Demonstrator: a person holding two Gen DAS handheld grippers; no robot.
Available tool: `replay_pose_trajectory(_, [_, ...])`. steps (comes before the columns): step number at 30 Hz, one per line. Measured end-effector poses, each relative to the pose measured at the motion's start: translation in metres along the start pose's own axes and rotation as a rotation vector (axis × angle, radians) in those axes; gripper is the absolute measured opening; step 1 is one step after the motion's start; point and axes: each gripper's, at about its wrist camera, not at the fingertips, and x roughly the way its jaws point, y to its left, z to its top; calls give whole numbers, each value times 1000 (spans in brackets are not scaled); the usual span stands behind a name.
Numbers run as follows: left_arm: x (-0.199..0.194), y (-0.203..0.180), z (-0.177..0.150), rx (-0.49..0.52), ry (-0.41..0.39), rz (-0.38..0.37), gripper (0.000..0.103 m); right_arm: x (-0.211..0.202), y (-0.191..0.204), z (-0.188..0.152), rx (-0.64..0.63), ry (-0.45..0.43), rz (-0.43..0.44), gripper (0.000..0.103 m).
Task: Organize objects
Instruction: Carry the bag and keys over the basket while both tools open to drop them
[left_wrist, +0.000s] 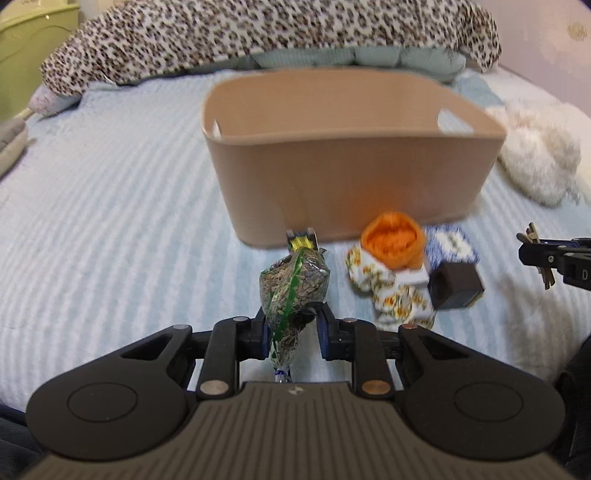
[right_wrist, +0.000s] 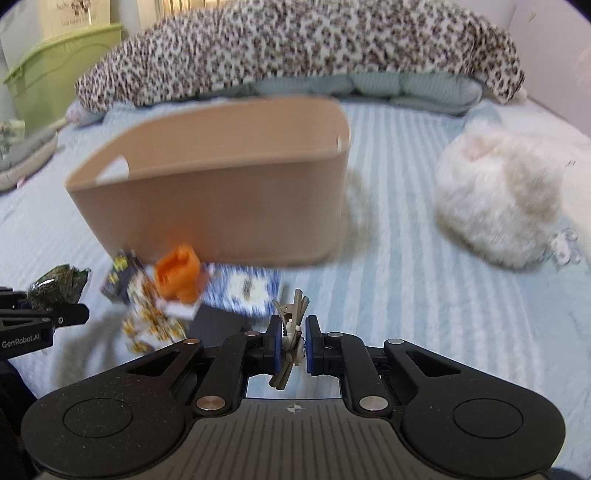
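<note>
A tan basket (left_wrist: 351, 162) stands open on the striped bed, also in the right wrist view (right_wrist: 221, 206). My left gripper (left_wrist: 291, 325) is shut on a clear bag of seeds (left_wrist: 291, 284), held above the bed in front of the basket; the bag also shows in the right wrist view (right_wrist: 55, 284). My right gripper (right_wrist: 290, 341) is shut on a bunch of hair clips (right_wrist: 290, 325), which also shows in the left wrist view (left_wrist: 535, 240). Between them lie an orange sock (left_wrist: 393, 242), a flowered cloth (left_wrist: 391, 295), a black box (left_wrist: 456, 286) and a blue-white pack (left_wrist: 450, 243).
A leopard-print blanket (left_wrist: 258, 33) and pale pillows lie along the far edge. A white fluffy toy (right_wrist: 498, 199) sits right of the basket. A green bin (right_wrist: 62, 70) stands beyond the bed at the left. A small dark packet (left_wrist: 303, 238) lies against the basket's front.
</note>
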Motion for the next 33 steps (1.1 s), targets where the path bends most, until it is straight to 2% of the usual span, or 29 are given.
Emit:
replay_pose_trajectory(8, [-38,1,39,8,-140,23,26,-31,-1,42,14,-153,8,12])
replay_pose_trajectory(16, [-24,-12,91,35,-199,67,26,-28,4,95,9,-254,24,12])
replay_pose_trajectory(24, [41,-26,127,54,-125,63,26,15,5,130,22,-248,16,12])
replay_pose_trajectory(33, [111,-28,128,56,33,85,26,71,14,131,-21,-118,-5,12])
